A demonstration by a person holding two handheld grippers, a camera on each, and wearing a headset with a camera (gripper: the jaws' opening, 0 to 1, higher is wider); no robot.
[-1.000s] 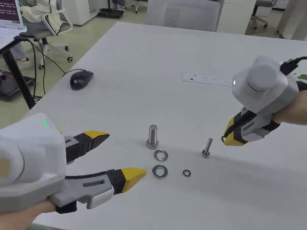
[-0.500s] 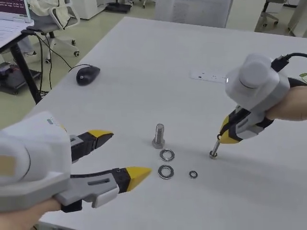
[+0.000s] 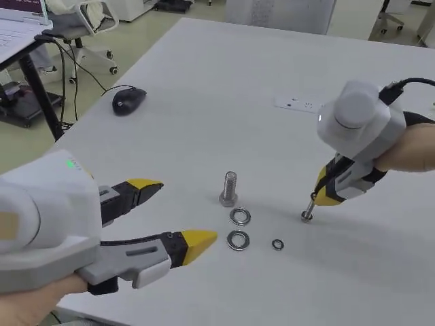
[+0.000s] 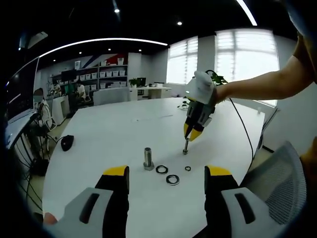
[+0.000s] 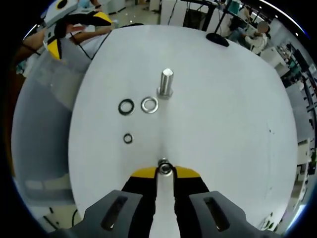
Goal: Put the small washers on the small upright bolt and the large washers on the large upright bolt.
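Mouse (image 3: 128,100) and power strip (image 3: 298,104) lie far back on white table (image 3: 204,81), well apart from work. Large bolt (image 3: 230,188) upright, head down, bare. Two large washers (image 3: 239,216) flat just in front of it. Small washer (image 3: 277,244) flat near small bolt (image 3: 308,212). Right gripper (image 3: 325,193) jaws pinch small bolt's top. Left gripper (image 3: 178,212) jaws spread wide near table's front edge. Open tabletop between it and washers.

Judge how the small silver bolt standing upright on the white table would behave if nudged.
The small silver bolt stands on its narrow head, tall for that base, so it probably tips easily. It looks like rigid metal, unlikely to bend. The right gripper has its jaws closed around its top, likely steadying it.
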